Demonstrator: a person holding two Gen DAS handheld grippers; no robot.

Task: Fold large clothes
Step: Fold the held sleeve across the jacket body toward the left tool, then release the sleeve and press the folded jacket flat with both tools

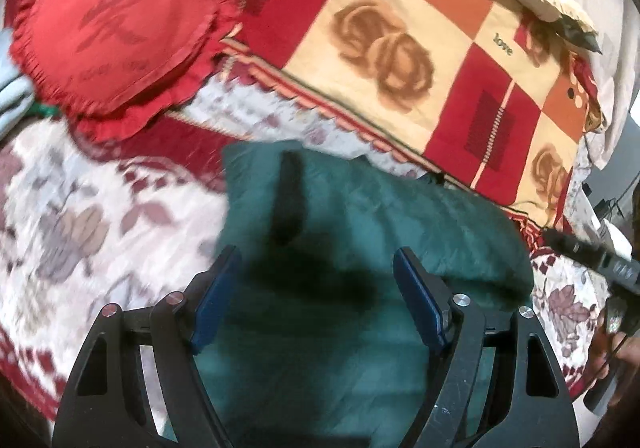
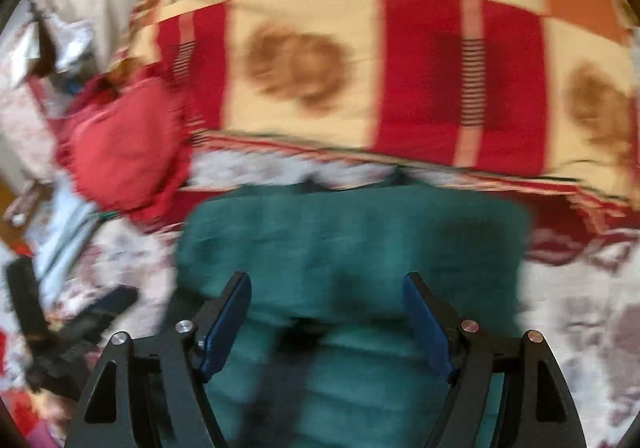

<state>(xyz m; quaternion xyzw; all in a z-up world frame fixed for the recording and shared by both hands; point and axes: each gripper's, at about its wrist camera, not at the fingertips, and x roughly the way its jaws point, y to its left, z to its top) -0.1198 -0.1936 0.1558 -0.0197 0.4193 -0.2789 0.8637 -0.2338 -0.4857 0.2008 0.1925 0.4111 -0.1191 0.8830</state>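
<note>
- The green garment (image 1: 360,215) is lying folded into a compact block on the floral bedspread (image 1: 100,215), just in front of the checked blanket (image 1: 400,27)
- The left hand-held gripper (image 1: 316,288) is hovering released above it, nothing between the blue pads (image 1: 212,308)
- The right hand-held gripper (image 2: 328,312) is hanging released over the same garment (image 2: 352,232), gripping nothing
- A red heart cushion (image 1: 116,35) is sitting beside the blanket

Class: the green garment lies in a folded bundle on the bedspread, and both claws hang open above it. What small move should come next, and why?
Probably lower the right claw onto the near edge of the green garment and close on it. Both it and the left claw are open and empty, so nothing is gripped. The bundle looks uneven, though blur hides its layers.
</note>
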